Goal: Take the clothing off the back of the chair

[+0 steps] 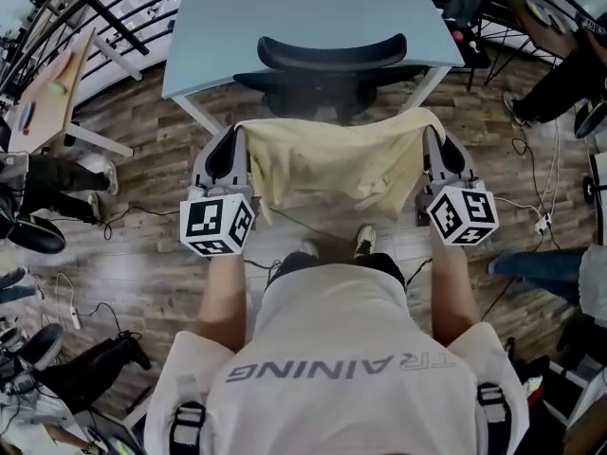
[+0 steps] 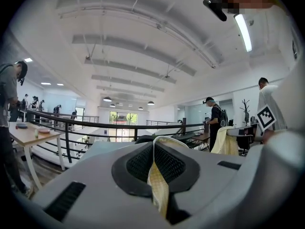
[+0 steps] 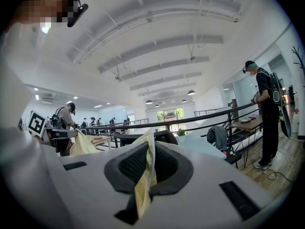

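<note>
A pale yellow garment (image 1: 327, 164) hangs spread out between my two grippers, on the near side of a black office chair (image 1: 332, 53). I cannot tell whether the cloth still touches the chair. My left gripper (image 1: 241, 140) is shut on the garment's left top corner. My right gripper (image 1: 424, 138) is shut on its right top corner. In the left gripper view a fold of the yellow cloth (image 2: 158, 182) is pinched between the jaws of the left gripper (image 2: 155, 163). The right gripper view shows the same, with cloth (image 3: 144, 178) clamped in the right gripper (image 3: 147, 168).
The chair stands at a light blue table (image 1: 285, 17). A wooden table (image 1: 47, 93) and a black railing are at the left. Cables lie on the wood floor (image 1: 142, 273). Other people stand around, one of them at the right (image 3: 264, 113).
</note>
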